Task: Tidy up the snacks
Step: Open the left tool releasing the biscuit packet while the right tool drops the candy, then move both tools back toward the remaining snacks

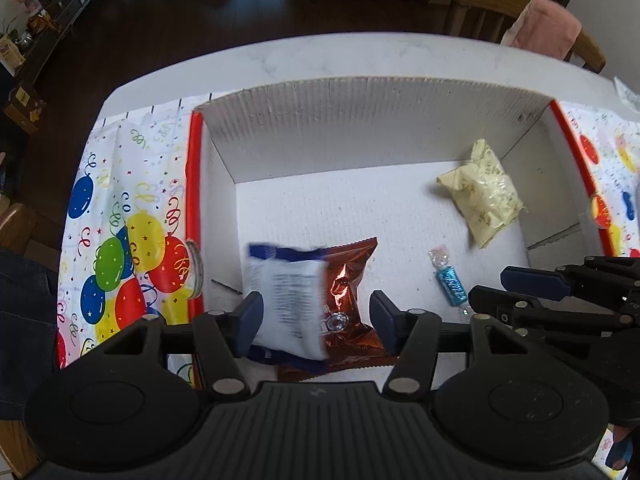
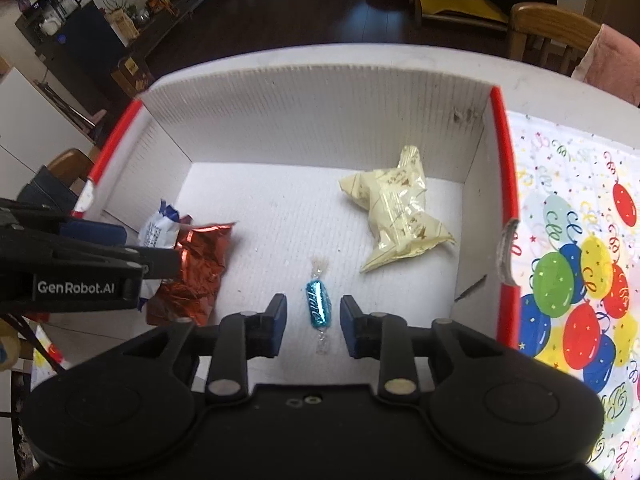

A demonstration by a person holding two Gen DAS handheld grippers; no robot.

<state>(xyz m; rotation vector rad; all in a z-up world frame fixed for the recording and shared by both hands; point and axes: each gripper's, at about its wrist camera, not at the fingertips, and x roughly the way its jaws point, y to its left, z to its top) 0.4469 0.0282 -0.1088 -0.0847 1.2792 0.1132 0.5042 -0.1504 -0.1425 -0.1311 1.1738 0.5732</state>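
Blue candy [image 2: 318, 306], twist-wrapped, lies flat on the box floor btwn the right gripper [image 2: 313, 322] jaws, long axis running near-to-far. Clear gap each side: pads not touching it, jaws partly open, holding nothing. One clear twist end points far, the other toward the gripper body.

White-and-blue packet [image 1: 286, 300] sits btwn the left gripper [image 1: 316, 322] jaws, blurred in the left wrist view. Left pad looks right against its edge; right pad stands apart w/ a strip of the copper foil packet [image 1: 348, 300] showing in the gap. Jaws partly open, not clamped on it. Can't tell whether the packet is resting or in mid-air. It overlaps the copper foil packet, which lies on the box floor at the near-left.

From the right wrist view the same pair shows at the left: copper foil packet [image 2: 196, 272] crumpled, white-and-blue packet [image 2: 160, 232] on its far-left side, left gripper's black arm over both.

Pale yellow packet [image 2: 400, 216] lies toward the far-right of the box, well apart from both grippers, puffed and tilted.

All four snacks are inside the white cardboard box [image 1: 360, 120], open top, corrugated walls, red trim on left and right rims. Box sits on a balloon-print cloth [image 1: 120, 220] spread on the white counter [image 1: 360, 56]. Wooden chair [image 1: 492, 4] w/ a pink cloth [image 1: 548, 24] beyond the far edge.
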